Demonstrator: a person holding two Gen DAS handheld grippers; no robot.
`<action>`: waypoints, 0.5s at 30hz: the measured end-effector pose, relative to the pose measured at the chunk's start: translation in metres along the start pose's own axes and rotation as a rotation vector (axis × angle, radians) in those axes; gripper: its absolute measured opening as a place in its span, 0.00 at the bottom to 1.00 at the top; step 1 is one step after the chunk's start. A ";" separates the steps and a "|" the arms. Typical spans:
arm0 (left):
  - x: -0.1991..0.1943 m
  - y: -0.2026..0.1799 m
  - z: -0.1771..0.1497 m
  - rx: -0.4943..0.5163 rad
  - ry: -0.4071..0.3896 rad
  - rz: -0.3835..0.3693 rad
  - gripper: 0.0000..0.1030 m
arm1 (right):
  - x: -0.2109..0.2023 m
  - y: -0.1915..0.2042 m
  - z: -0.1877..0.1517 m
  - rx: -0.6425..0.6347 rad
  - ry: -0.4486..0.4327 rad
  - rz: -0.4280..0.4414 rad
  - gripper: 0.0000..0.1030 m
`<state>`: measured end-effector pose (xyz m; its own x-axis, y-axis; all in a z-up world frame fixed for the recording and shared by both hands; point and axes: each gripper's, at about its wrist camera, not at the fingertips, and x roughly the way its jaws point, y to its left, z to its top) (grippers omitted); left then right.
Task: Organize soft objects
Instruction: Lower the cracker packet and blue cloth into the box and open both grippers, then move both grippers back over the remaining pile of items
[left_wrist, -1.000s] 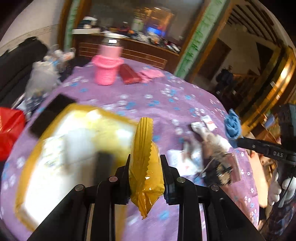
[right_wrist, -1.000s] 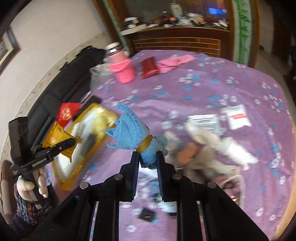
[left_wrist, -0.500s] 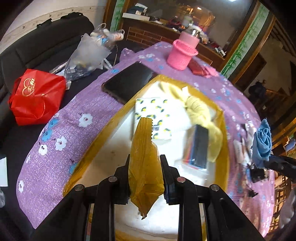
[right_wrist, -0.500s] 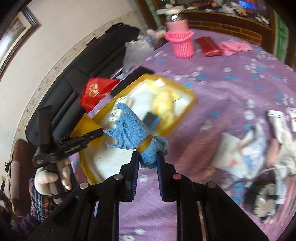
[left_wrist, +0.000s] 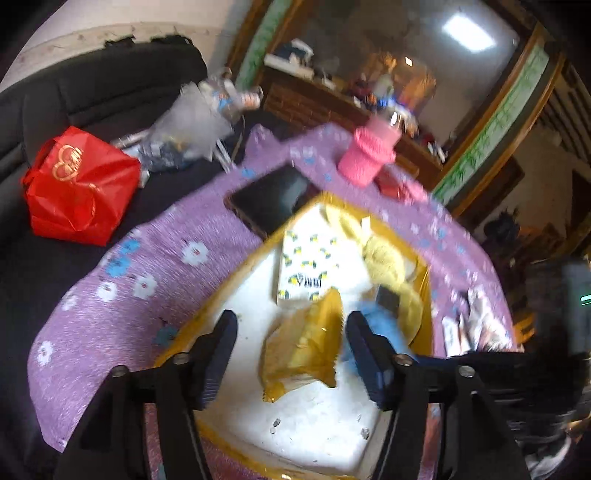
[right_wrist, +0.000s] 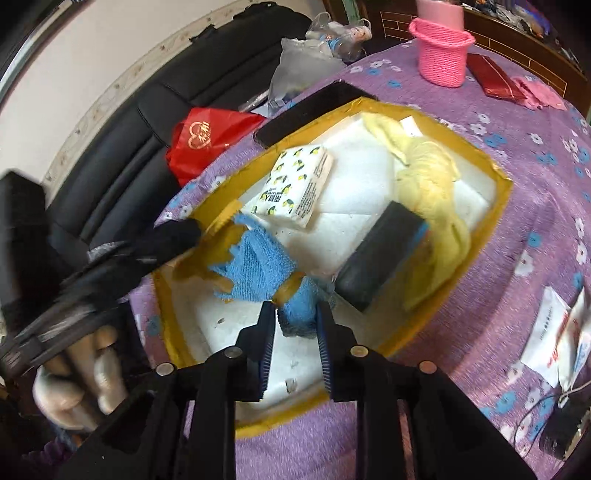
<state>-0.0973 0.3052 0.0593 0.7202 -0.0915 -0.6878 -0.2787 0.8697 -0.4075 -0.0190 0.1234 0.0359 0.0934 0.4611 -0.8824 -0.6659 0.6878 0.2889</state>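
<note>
A white tray with a yellow rim (left_wrist: 236, 280) (right_wrist: 498, 206) lies on the purple flowered cloth. My left gripper (left_wrist: 291, 328) hangs over its near end, jaws opening wide. The yellow packet (left_wrist: 303, 347) lies on the tray floor between them, clear of both pads. My right gripper (right_wrist: 293, 314) points down into the same end. Its jaws are opening, and the banded lower end of the blue cloth (right_wrist: 258, 269) still fills the gap between the pads. The cloth's fanned end rests partly over the yellow packet (right_wrist: 221, 254).
Inside the tray are a lemon-print tissue pack (right_wrist: 295, 184), a yellow cloth (right_wrist: 432, 173) and a black block (right_wrist: 380, 254). A phone (right_wrist: 310, 107) and pink basket (right_wrist: 441, 51) lie beyond it. White packets (right_wrist: 554, 332) sit at the right, a red bag (left_wrist: 77, 188) on the black sofa.
Both grippers came over and down into the tray. The left jaws spread and let the yellow packet drop onto the tray floor. The right jaws widened slightly around the blue cloth.
</note>
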 end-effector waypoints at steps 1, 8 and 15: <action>-0.004 0.000 -0.002 0.000 -0.013 0.003 0.67 | 0.005 0.001 0.001 0.004 0.004 -0.002 0.34; 0.007 -0.011 -0.010 0.100 0.025 0.081 0.67 | -0.038 -0.017 -0.015 0.045 -0.154 -0.017 0.61; 0.044 -0.037 -0.005 0.258 0.127 0.166 0.65 | -0.090 -0.062 -0.075 0.135 -0.290 -0.101 0.63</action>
<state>-0.0585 0.2668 0.0410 0.5888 0.0161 -0.8081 -0.2040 0.9704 -0.1293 -0.0412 -0.0025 0.0695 0.3736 0.5140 -0.7722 -0.5407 0.7971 0.2690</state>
